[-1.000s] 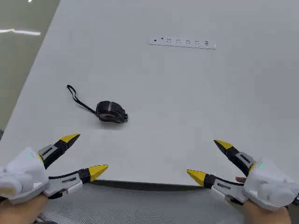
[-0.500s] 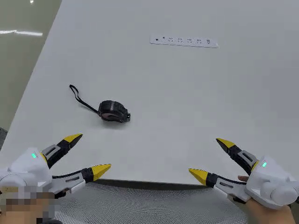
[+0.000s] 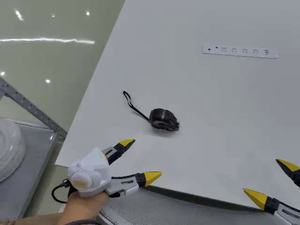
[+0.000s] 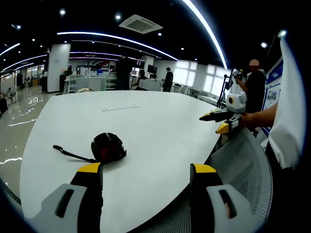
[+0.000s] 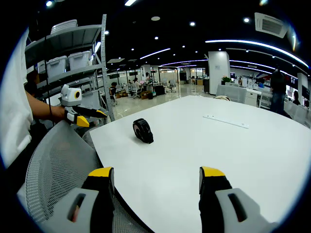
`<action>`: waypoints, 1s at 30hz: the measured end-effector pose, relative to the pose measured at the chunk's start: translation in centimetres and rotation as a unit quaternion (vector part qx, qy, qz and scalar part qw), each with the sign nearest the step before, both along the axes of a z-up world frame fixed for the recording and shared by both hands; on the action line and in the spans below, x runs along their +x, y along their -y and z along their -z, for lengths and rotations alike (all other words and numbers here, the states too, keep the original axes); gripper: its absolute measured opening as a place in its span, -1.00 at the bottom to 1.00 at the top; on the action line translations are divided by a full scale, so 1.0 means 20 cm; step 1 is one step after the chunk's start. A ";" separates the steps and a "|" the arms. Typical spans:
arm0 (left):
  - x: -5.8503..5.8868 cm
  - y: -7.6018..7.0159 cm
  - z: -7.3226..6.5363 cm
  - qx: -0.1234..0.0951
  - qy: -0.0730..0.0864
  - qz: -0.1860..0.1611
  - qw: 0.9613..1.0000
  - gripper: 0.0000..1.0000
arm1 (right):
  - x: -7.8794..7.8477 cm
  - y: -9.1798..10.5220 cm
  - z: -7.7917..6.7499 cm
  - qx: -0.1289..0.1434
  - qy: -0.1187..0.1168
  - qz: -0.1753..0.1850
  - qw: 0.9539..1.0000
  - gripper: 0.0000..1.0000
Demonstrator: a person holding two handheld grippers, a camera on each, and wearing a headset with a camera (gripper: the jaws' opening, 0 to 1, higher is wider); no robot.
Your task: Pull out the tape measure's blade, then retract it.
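Only the headset's view has swung to the left since a moment ago, while the tape measure lies just where it did on the white table, well apart from the power strip at the far side. It is black, its blade is wound in, and its strap trails off toward the table's left edge. The left gripper hovers at the near edge of the table, its yellow-tipped jaws spread wide with nothing between them, pointing toward the tape measure but well short of it. The right gripper hangs at the near edge farther to the right, jaws likewise parted and empty. A grey metal shelf frame stands on the glossy floor beside the table
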State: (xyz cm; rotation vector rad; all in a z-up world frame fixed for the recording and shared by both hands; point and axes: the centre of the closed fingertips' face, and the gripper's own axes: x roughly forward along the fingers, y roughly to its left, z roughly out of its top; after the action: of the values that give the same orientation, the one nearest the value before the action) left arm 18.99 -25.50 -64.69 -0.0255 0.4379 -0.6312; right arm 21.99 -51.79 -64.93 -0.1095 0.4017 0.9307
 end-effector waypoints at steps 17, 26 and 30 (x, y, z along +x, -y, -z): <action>-0.01 -0.05 0.01 0.003 0.000 -0.016 1.000 0.42 | -0.01 -0.07 -0.04 -0.001 -0.006 -0.011 1.000 0.44; -0.01 -0.05 0.01 -0.001 0.002 -0.018 1.000 0.42 | -0.01 -0.10 -0.06 -0.001 -0.007 -0.012 1.000 0.44; -0.01 -0.04 0.02 -0.001 0.001 -0.016 1.000 0.42 | -0.02 -0.10 -0.06 -0.001 -0.008 -0.011 1.000 0.44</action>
State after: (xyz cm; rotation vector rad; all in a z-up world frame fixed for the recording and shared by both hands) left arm 18.83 -24.70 -65.08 -0.0339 0.4346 -0.6007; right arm 21.68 -49.87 -63.72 -0.1082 0.4164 0.9527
